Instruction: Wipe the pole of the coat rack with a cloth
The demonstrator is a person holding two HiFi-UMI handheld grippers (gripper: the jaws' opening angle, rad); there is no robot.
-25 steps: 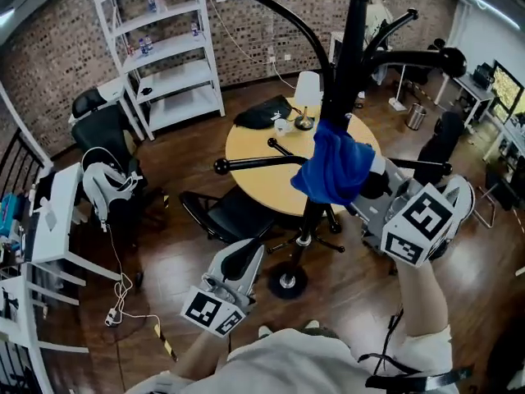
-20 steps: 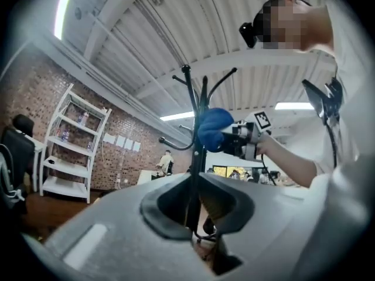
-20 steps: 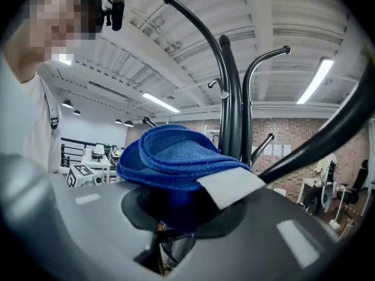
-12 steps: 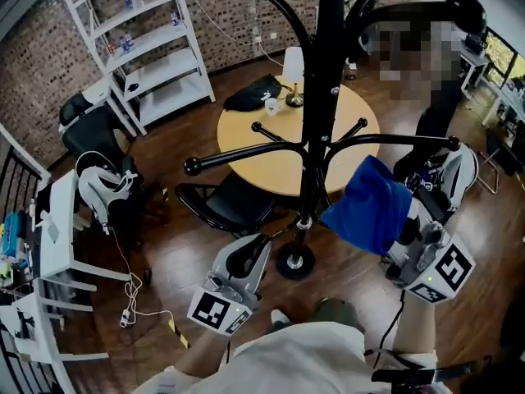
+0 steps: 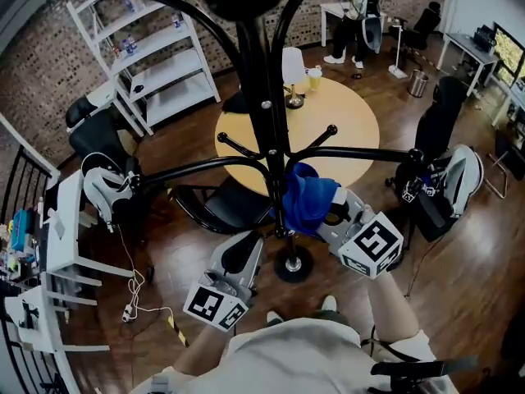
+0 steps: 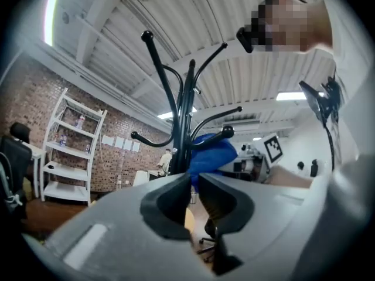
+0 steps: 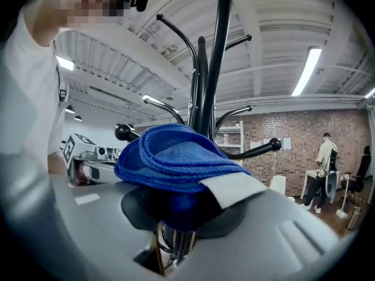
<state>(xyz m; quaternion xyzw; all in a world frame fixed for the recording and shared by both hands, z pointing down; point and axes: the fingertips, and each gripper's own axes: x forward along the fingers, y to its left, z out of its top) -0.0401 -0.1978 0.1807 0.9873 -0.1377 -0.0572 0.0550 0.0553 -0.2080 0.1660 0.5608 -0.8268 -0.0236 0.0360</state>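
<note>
The black coat rack pole rises in the middle of the head view, with curved arms branching off it. A blue cloth presses against the pole's right side, low down, just under the lower arms. My right gripper is shut on that cloth. In the right gripper view the folded cloth covers the jaws, with the pole right behind it. My left gripper hangs below and left of the pole, shut and empty. In its own view the pole and cloth stand ahead of it.
The rack's round base sits on the wood floor. Behind the rack are a round yellow table and a black office chair. A white shelf unit stands far left, a desk at the left, and a person far back.
The right gripper with the cloth has swung from the pole's right side back against it, lower than a second ago. The left gripper has barely moved.
</note>
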